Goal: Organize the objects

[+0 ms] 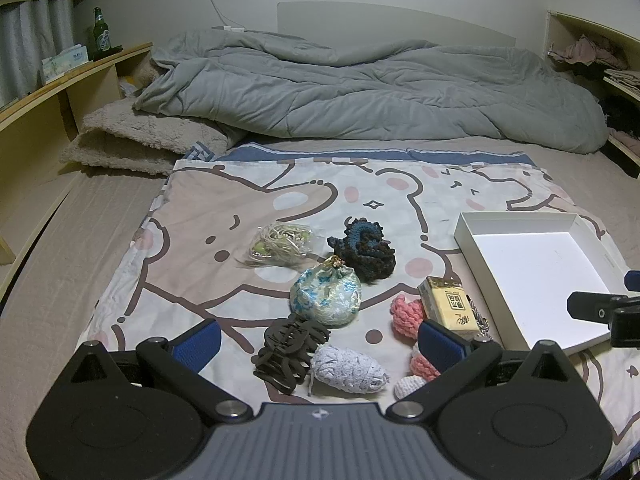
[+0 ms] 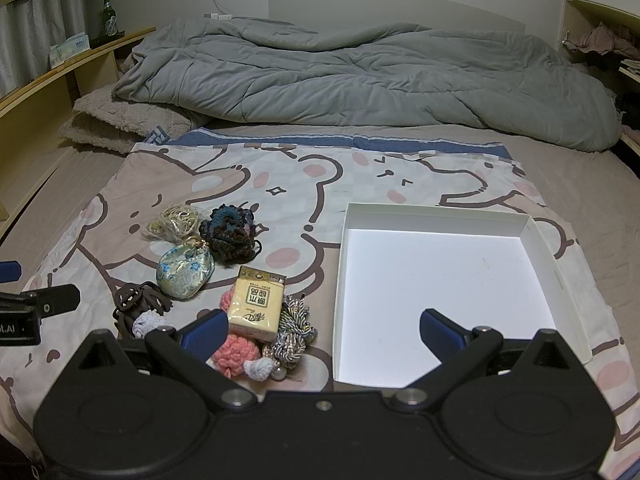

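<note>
Small items lie on a bear-print cloth (image 1: 240, 208) on the bed: a brocade pouch (image 1: 326, 298), a dark crochet piece (image 1: 366, 250), a bagged cord bundle (image 1: 280, 242), a dark wooden cutout (image 1: 290, 346), a pale yarn ball (image 1: 348, 370), a pink crochet piece (image 1: 408, 316), a yellow tissue pack (image 1: 450, 304). A white empty box (image 2: 440, 280) sits to the right. My left gripper (image 1: 320, 344) is open just above the cutout and yarn ball. My right gripper (image 2: 320, 332) is open, straddling the tissue pack (image 2: 256, 304) side and the box's near-left corner.
A grey duvet (image 1: 360, 88) is heaped across the far half of the bed, with a fuzzy beige blanket (image 1: 140, 140) at its left. Wooden shelves (image 1: 60, 92) run along the left, holding a green bottle (image 1: 100, 36). More shelving with clothes stands at the right.
</note>
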The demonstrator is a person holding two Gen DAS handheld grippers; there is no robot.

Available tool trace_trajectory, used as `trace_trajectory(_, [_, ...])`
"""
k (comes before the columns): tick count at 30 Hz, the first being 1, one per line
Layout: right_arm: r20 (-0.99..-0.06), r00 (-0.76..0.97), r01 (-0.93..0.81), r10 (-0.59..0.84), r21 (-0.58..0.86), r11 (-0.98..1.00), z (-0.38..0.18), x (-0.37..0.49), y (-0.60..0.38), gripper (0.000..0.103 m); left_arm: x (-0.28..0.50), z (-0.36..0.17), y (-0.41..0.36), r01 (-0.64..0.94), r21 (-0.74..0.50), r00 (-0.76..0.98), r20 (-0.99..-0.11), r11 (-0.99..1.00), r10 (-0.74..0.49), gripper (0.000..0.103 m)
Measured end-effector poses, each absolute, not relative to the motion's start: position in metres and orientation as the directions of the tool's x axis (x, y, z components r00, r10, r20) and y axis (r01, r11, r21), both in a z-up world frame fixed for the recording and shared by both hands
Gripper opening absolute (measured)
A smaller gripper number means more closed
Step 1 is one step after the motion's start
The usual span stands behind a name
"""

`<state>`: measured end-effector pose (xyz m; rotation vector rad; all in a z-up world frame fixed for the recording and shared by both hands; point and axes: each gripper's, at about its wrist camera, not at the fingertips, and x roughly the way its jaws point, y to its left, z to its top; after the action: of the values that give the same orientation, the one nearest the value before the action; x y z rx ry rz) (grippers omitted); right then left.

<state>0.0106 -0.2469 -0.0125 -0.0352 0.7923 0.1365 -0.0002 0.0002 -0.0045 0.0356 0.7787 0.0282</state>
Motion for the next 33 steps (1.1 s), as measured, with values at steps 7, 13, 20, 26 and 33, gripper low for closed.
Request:
trace_trajectory(7, [-0.712,0.694,-0.135,0.109,0.02,0.991,-0.013,0.01,-0.247,0.103,0.0,-0.005,0.0,-0.013,0.043,0.711,-0.702,0.999,0.04,0.103])
trace_trajectory(13, [-0.71,0.696,-0.128,0.111,0.03,0.991,-0.017,0.012,-0.247,0.103,0.0,-0.006,0.001,-0.027,0.044,0.711,-0.702,0.999,0.05,0.103])
trace_trajectory(20, [-0.698,0.703,-0.134,0.136,0.058,0.989,-0.017,0.019,-0.243,0.103,0.01,-0.005,0.007,-0.053,0.066,0.714,-0.695,0.996,0.084,0.103])
trace_trajectory(26, [-0.686,0.707,-0.154,0.174,0.091,0.984,-0.012,0.032,-0.236,0.103,0.026,0.0,0.02,-0.065,0.064,0.712,-0.696,0.996,0.092,0.103])
trace_trajectory(33, [-0.669,0.713,-0.158,0.21,0.139,0.978,-0.012,0.049,-0.228,0.103,0.049,0.002,0.033,-0.065,0.05,0.703,-0.707,0.997,0.081,0.103])
